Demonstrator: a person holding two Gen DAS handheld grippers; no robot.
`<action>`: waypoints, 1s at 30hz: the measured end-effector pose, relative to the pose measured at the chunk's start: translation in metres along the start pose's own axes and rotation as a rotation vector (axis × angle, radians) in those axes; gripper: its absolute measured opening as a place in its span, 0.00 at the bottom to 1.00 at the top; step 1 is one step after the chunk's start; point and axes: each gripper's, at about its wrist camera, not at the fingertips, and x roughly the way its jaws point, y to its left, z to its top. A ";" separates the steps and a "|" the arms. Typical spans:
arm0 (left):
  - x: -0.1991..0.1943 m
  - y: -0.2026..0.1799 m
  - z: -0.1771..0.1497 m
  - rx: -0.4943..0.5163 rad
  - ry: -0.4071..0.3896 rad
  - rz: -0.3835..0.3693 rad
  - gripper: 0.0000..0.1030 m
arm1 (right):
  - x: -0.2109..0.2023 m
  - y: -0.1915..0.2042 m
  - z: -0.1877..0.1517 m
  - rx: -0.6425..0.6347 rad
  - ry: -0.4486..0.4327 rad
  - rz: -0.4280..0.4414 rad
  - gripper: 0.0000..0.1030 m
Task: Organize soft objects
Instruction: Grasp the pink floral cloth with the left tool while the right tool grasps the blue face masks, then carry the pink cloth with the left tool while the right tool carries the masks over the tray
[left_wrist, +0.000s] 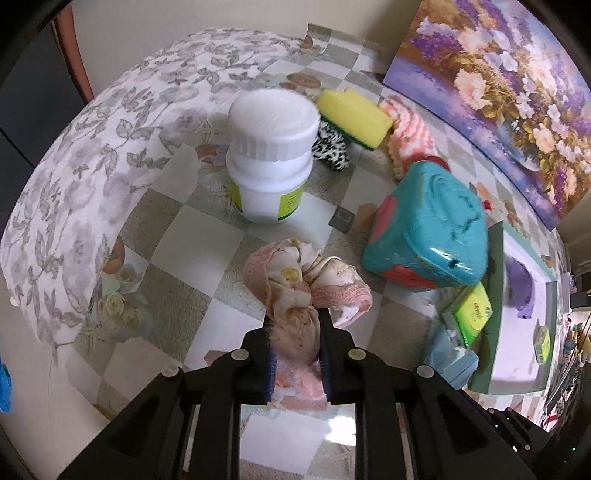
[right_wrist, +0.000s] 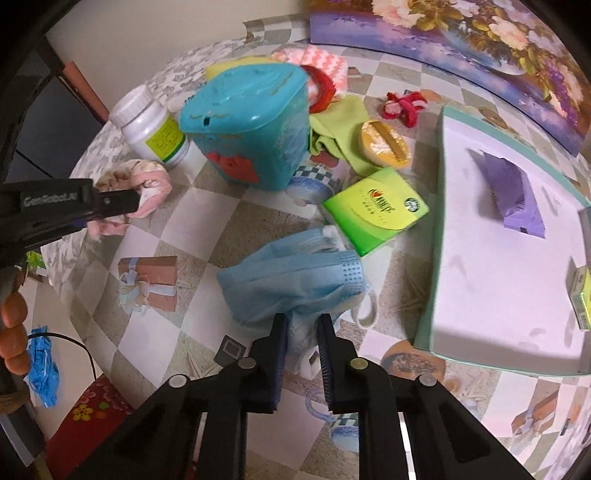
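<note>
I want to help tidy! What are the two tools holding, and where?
Left tool pinches the pink scrunchie by its near edge; right tool the blue face mask by its bunched near edge.

My left claw (left_wrist: 295, 354) pinches the scrunchie (left_wrist: 303, 280) above the desk (left_wrist: 184, 236), bottle (left_wrist: 271, 155) behind it. My right claw (right_wrist: 301, 354) pinches the mask (right_wrist: 291, 284); tissue pack (right_wrist: 375, 210) behind, tray (right_wrist: 491, 236) right, tub (right_wrist: 247, 122) behind-left.
</note>
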 end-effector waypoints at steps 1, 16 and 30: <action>-0.004 -0.001 -0.002 0.000 -0.005 -0.003 0.19 | -0.003 -0.003 -0.001 0.003 -0.006 0.002 0.14; -0.080 -0.065 -0.005 0.054 -0.149 -0.097 0.19 | -0.061 -0.042 -0.004 0.111 -0.201 0.089 0.13; -0.095 -0.146 -0.009 0.140 -0.185 -0.206 0.19 | -0.109 -0.111 -0.009 0.277 -0.348 0.005 0.13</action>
